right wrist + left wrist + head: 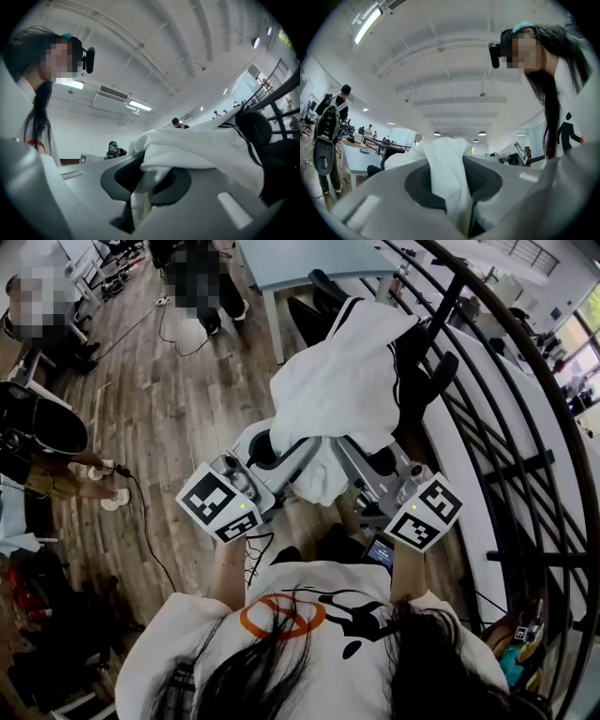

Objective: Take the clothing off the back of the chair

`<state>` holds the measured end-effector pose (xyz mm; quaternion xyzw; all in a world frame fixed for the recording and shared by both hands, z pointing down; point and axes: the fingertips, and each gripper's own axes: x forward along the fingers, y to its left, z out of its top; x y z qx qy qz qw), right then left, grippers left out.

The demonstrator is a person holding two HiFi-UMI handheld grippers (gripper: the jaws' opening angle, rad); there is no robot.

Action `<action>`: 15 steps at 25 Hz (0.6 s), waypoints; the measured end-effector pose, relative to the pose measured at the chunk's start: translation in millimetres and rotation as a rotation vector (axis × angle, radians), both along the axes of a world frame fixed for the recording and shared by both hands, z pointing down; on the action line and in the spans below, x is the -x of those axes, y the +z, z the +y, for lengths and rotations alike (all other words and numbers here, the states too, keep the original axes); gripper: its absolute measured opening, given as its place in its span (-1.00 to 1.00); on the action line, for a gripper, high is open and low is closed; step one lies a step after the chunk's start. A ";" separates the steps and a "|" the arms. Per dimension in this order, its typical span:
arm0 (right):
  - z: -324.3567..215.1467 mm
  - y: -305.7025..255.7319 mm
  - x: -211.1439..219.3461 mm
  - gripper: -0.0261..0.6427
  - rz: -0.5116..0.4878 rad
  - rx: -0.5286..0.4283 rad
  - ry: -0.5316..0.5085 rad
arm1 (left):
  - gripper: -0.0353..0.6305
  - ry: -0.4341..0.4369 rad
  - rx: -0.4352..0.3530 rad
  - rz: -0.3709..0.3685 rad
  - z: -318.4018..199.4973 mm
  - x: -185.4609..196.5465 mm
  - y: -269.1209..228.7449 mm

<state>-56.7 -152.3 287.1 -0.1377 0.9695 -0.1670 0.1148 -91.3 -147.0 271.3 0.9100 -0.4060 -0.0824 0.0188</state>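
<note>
— What stands ahead of the left tool (pixel 300 457)?
— A pale counter (pixel 309 261), well beyond it on the wood floor (pixel 178 409). One person (pixel 202 287) stands beside it, another (pixel 42 324) farther left.
— And by the right tool (pixel 361 465)?
— A black railing (pixel 517 465) curves past on its right. Left of the left tool, a black cable (pixel 142 517) trails across the floor.

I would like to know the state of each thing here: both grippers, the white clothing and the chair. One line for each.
left gripper: jaws shut on a fold of the white clothing.
right gripper: jaws shut on another fold of it.
white clothing: bunched at its near edge, the rest spread over the chair back, not yet off.
chair: upright, its back mostly covered.
</note>
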 end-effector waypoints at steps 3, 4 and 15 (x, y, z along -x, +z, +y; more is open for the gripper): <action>22.3 2.5 10.3 -0.74 -0.006 0.008 0.016 | -0.61 0.013 0.006 -0.001 21.4 10.4 2.0; 30.0 2.9 13.7 -0.74 -0.009 0.011 0.022 | -0.61 0.018 0.008 -0.003 28.9 13.8 2.2; 98.6 21.4 38.3 -0.74 -0.021 0.059 0.081 | -0.61 0.075 0.051 -0.015 95.1 38.3 20.4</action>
